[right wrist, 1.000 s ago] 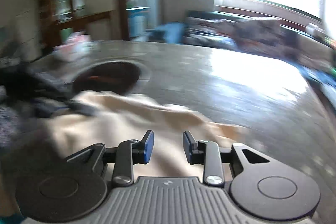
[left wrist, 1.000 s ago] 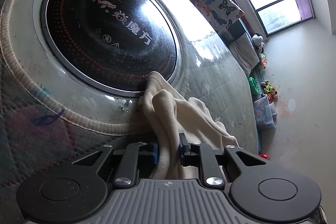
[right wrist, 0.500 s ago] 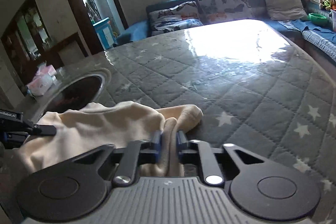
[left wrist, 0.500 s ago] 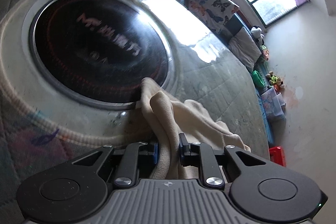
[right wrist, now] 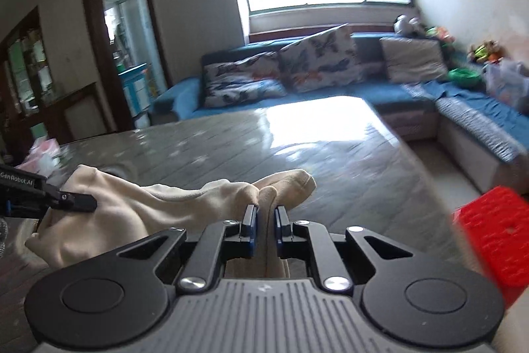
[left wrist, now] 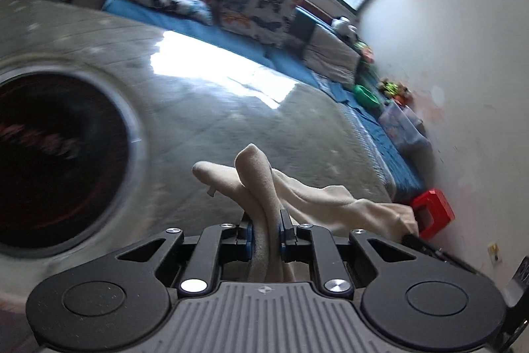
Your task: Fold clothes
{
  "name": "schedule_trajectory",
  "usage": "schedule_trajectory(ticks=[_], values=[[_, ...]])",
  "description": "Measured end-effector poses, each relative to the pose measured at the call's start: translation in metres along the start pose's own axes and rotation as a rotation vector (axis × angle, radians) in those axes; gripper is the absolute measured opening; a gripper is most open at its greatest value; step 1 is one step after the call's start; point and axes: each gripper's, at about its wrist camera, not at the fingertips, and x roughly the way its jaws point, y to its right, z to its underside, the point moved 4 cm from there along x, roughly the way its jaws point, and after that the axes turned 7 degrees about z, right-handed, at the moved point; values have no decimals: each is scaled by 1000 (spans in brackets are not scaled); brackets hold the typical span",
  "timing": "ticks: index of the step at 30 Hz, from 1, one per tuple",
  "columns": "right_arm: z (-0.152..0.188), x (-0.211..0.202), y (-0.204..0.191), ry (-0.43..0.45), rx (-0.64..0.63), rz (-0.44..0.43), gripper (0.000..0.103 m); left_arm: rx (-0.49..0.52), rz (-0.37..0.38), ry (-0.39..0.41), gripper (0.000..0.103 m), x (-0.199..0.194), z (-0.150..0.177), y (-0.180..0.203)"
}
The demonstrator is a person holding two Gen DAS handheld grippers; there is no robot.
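Note:
A cream cloth garment (left wrist: 258,174) is held up above the grey quilted table (left wrist: 205,114). My left gripper (left wrist: 266,229) is shut on one bunched edge of it. My right gripper (right wrist: 265,222) is shut on another edge of the same garment (right wrist: 139,204). The cloth hangs in a slack span between the two grippers. The left gripper's fingers (right wrist: 71,202) show at the left of the right wrist view, pinching the cloth. The right gripper's tip shows at the right of the left wrist view, by the cloth's far end (left wrist: 401,215).
A round black induction hob (left wrist: 49,161) is set into the table at the left. A blue sofa (right wrist: 363,85) with butterfly cushions runs behind the table under the window. A red plastic stool (right wrist: 496,234) stands right of the table. A pink tissue pack (right wrist: 39,154) lies at the table's far left.
Both grippers have lifted the garment off the table and tilted upward. The right gripper, open a second ago, has shut on the cloth. The hob has slid left in the left view.

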Motion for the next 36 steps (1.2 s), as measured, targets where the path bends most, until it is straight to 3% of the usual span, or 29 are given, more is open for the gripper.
schedule_trajectory(ticks=[8,12,16,18,26,36], values=[[-25,-3,54,36,-15,168,10,76,76,-53,16,55,-3,40],[-14,17,76,-21,6,244,11,117,37,-128,16,86,8,43],[3,32,92,-76,34,294,16,135,-7,-141,22,90,13,32],[6,33,88,-79,27,286,16,143,-27,-139,28,89,14,28],[-1,60,70,-94,38,169,42,182,-75,-99,41,96,-3,33],[6,106,46,-124,34,174,47,249,-124,-130,42,128,-5,35]])
